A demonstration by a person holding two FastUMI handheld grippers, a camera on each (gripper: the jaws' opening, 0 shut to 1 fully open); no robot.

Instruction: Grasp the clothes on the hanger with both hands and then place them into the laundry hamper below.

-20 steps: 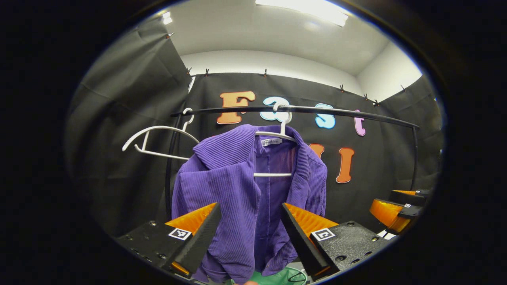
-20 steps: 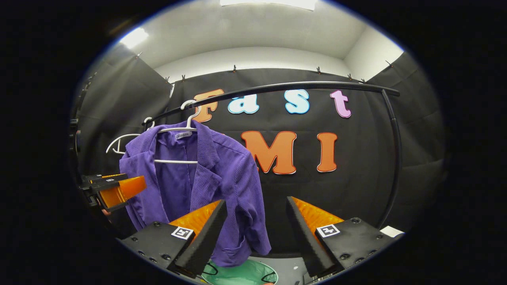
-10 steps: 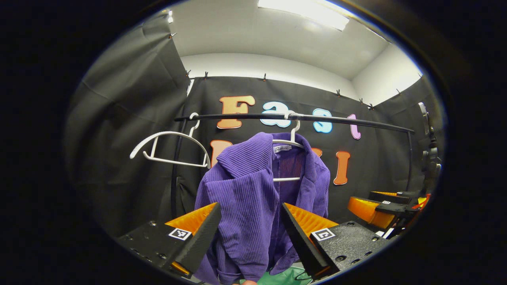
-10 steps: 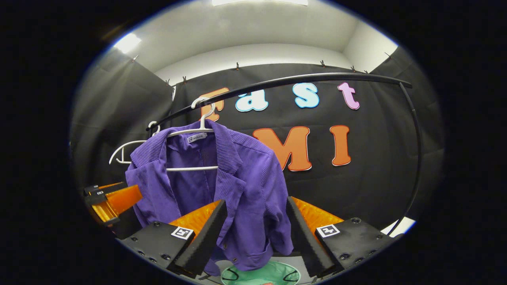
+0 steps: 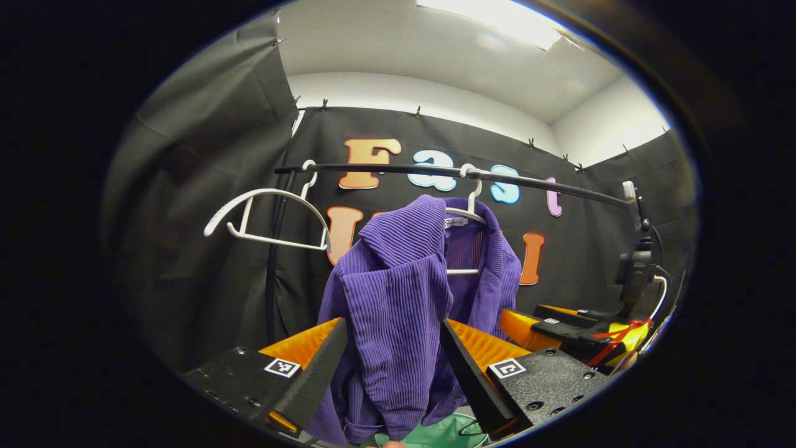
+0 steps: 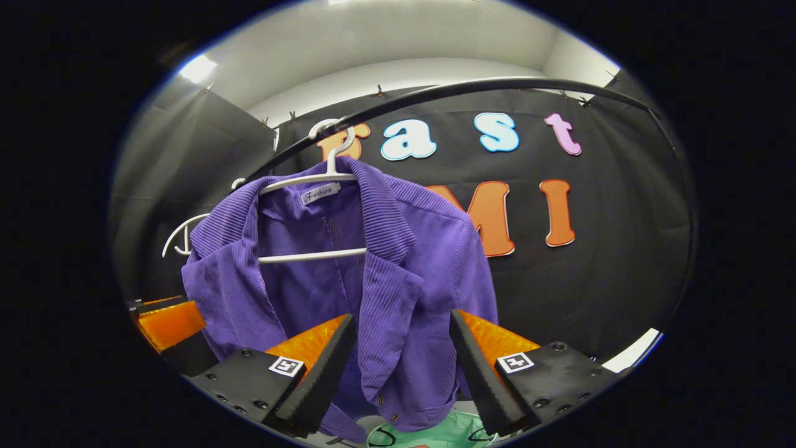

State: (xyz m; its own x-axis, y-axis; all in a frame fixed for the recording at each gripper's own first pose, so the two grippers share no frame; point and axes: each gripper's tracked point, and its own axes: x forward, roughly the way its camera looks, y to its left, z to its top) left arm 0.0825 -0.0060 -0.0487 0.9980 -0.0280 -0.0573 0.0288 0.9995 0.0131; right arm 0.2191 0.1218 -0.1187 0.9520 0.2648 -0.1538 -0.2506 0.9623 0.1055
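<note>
A purple ribbed jacket hangs on a white hanger from a black rail. My left gripper is open, its fingers on either side of the jacket's left front panel. My right gripper is open too, straddling the right front panel. Neither pair of fingers presses the cloth. The right gripper also shows at the right of the left gripper view. The left gripper shows at the left of the right gripper view. A green hamper sits below the jacket.
An empty white hanger hangs at the rail's left end, beside the rail's black upright post. A camera mount with cables stands at the right of the left gripper view.
Both grippers have moved in closer to the jacket. Its front panels now lie between each pair of open fingers, and the jacket looks larger in both views.
</note>
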